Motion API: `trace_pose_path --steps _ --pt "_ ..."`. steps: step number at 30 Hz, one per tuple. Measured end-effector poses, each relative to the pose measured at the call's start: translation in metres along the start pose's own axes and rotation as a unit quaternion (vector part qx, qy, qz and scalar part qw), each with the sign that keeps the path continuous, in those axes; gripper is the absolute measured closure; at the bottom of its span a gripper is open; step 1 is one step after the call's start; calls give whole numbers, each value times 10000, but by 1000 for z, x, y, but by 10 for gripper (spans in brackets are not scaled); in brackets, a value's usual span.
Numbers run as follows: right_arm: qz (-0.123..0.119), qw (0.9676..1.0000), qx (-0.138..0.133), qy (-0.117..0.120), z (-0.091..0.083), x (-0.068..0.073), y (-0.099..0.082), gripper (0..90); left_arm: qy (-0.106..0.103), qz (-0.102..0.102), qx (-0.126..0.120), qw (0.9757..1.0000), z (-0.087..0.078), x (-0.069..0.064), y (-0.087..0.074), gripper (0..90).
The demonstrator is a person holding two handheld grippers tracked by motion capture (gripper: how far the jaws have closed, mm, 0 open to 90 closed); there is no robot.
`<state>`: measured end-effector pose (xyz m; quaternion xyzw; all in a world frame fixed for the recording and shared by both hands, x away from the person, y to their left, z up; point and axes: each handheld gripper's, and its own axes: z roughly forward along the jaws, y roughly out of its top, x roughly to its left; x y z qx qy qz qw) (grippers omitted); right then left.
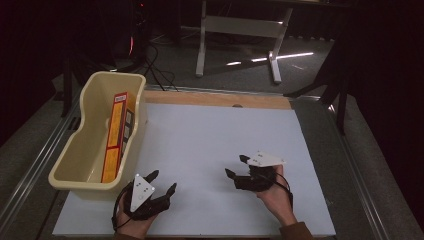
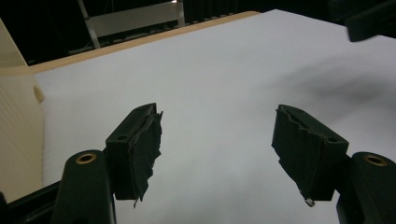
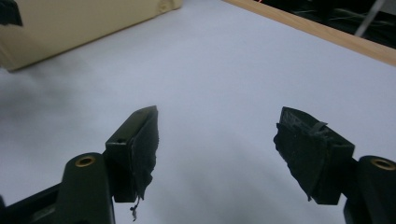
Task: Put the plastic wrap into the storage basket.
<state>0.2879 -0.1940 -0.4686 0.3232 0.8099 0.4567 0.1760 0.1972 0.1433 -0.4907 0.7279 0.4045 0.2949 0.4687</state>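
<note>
Left gripper (image 1: pixel 162 181) jaws spread wide, empty, low over white table sheet (image 1: pixel 210 145). Right gripper (image 1: pixel 237 166) the same, well apart. Long orange-yellow cardboard box (image 1: pixel 115 136) lies inside cream plastic bin (image 1: pixel 90 172) at left. Looks like rest or start pose; next move unclear, likely reaching toward bin.

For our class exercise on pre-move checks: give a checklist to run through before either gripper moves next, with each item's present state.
1. Left gripper open, nothing between its jaws: ok.
2. Right gripper open, nothing between its jaws: ok.
3. White table sheet ahead of both grippers bare: ok.
4. Cream plastic bin upright at the sheet's left edge: ok.
5. Long orange box lies inside the bin, leaning along its right wall: ok.
6. What else lies behind the box in the bin: cannot tell.
</note>
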Motion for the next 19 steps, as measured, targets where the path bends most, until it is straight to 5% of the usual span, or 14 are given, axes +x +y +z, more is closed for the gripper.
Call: trace_pose_path --steps 14,19 --pt "376 9978 -409 -359 -45 -28 -44 233 17 -56 86 9999 4 1 0 321" --pt "392 9973 -442 -428 -47 -36 -49 205 16 -27 117 9999 6 -2 0 321"
